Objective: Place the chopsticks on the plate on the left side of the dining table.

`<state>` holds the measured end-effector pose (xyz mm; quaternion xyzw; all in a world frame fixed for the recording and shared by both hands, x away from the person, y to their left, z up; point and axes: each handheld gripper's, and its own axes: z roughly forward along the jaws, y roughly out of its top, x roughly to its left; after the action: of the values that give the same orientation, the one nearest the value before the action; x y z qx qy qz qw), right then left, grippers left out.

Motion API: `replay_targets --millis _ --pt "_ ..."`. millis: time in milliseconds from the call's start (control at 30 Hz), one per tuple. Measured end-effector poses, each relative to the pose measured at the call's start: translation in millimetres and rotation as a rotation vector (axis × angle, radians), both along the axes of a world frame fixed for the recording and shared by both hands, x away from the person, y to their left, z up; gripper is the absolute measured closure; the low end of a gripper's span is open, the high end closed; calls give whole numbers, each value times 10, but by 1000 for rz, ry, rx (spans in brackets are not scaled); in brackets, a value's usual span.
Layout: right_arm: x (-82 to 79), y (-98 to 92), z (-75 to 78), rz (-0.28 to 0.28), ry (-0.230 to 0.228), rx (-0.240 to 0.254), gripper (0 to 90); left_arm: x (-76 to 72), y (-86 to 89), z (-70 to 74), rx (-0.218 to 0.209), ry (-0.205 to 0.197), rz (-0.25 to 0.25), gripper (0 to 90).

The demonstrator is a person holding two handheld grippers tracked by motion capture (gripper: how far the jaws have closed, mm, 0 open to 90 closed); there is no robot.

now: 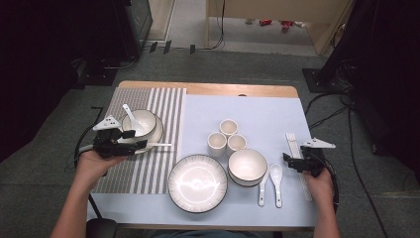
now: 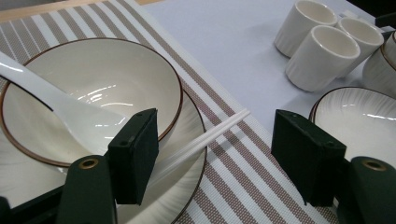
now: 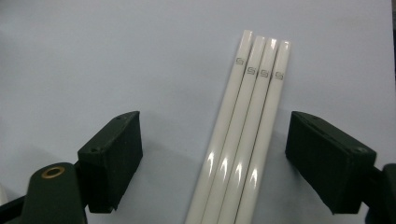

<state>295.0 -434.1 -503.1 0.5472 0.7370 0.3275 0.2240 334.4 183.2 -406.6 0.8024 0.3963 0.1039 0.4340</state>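
1. The left hand-held gripper (image 1: 130, 140) sits at the left of the table (image 1: 208, 89), over the near edge of the brown-and-white striped woven placemat (image 1: 148, 168).
2. Its two black jaws stand wide apart and grip nothing.
3. A pair of white plastic chopsticks (image 2: 205, 138) lies between those jaws without touching either pad: one end rests on the rim of the white ribbed plate with a dark edge (image 2: 187, 186), the other on the placemat.
4. On that plate stands a cream ceramic bowl with a brown rim (image 2: 102, 79), with a white ceramic soup spoon (image 2: 60, 109) leaning inside it, just beyond the left jaw.
5. The right hand-held gripper (image 1: 292, 162) hovers at the right side of the pale blue mat (image 1: 257, 114), jaws likewise wide open and empty.
6. Four white chopsticks laid side by side (image 3: 243, 149) lie flat on the blue mat between its jaws, nearer the right jaw, clear of both.
7. In the middle of the table are three small cream cups (image 1: 227, 137), a second rimmed bowl (image 1: 247, 166), a large ribbed plate (image 1: 197, 183) and two white spoons (image 1: 270, 184).
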Motion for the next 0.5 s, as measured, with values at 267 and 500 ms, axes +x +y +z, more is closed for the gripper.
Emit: replay_targets --millis 267,500 --pt "1 -1 -1 1 0 1 184 41 -128 -1 14 4 -35 327" --pt "-1 0 -2 1 -1 -1 184 74 -218 -5 21 0 -52 327"
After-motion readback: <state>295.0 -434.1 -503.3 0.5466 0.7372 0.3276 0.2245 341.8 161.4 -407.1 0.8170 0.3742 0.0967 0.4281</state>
